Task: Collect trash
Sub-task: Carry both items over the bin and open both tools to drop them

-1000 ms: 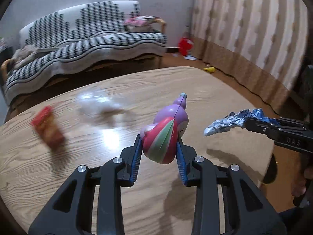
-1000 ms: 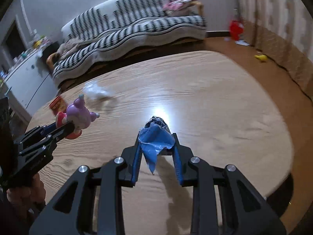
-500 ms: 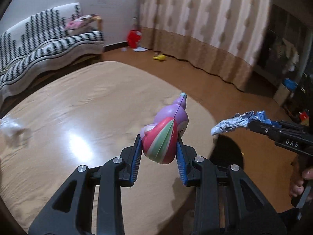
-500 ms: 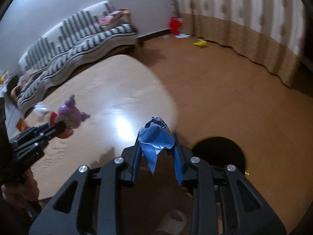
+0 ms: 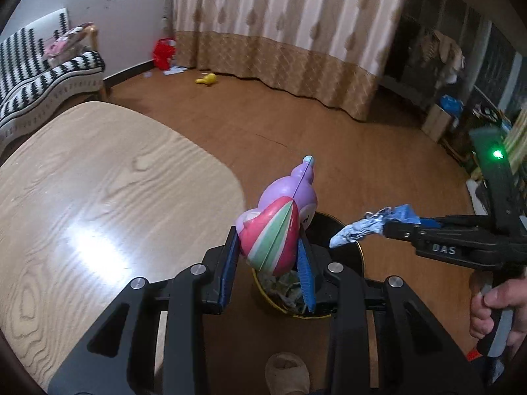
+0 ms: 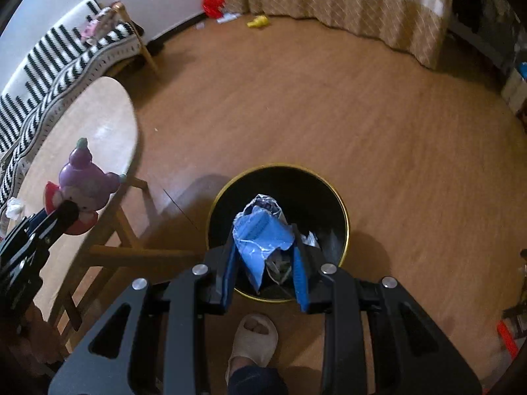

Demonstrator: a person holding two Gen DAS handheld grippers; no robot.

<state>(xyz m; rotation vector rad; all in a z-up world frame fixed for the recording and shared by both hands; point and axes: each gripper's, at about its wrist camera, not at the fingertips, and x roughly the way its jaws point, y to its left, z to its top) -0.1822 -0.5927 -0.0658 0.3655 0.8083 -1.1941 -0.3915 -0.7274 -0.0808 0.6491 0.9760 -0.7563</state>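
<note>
My left gripper (image 5: 268, 268) is shut on a soft purple and pink toy (image 5: 278, 227) with green stripes, held just past the table's corner above the near rim of the black bin (image 5: 349, 240). The right gripper (image 6: 265, 265) is shut on a crumpled blue and silver wrapper (image 6: 260, 227), which hangs over the mouth of the black bin (image 6: 329, 197) with its gold rim. Crumpled paper lies inside the bin. From the left wrist view the right gripper (image 5: 388, 225) and its wrapper (image 5: 365, 225) come in from the right. In the right wrist view, the toy (image 6: 84, 186) shows at the left.
The wooden table (image 5: 98, 197) stands left of the bin, with a white crumpled scrap (image 6: 14, 207) on it. A slippered foot (image 6: 253, 339) rests just before the bin. A striped sofa (image 6: 59, 59), curtains (image 5: 280, 26), and a yellow object (image 5: 206, 79) on the floor lie further off.
Both grippers swung right, off the table top and out over the floor, and tilted downward. The bin came into view under them. Each kept its hold throughout.
</note>
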